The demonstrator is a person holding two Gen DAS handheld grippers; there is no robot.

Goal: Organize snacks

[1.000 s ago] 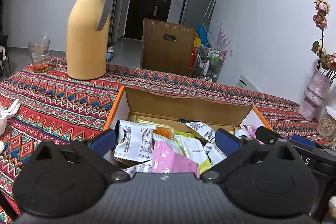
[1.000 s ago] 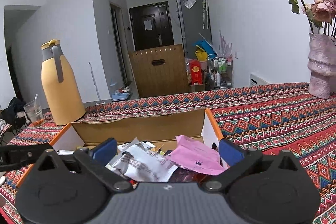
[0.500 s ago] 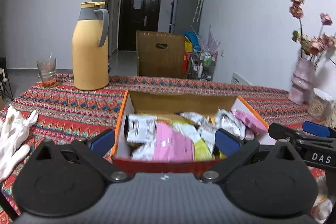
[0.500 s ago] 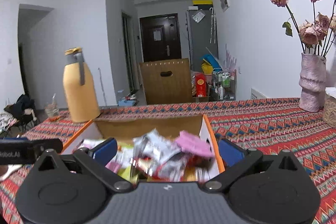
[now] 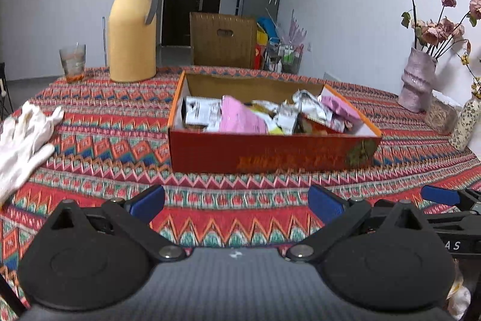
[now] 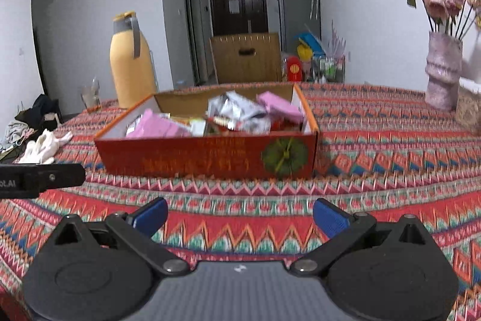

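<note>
The bench [image 5: 99, 137] wears a bright zigzag cloth. At its middle sits the red cardboard box [image 5: 270, 152], heaped with snack packets [image 5: 240, 118], pink and silver ones on top. Behind it to the left stands a yellow thermos jug [image 5: 132, 29]. The left gripper [image 5: 236, 202] and right gripper [image 6: 240, 215] hang short of the box, fingers spread wide, holding nothing. White gloves [image 5: 24, 137] lie far left.
</note>
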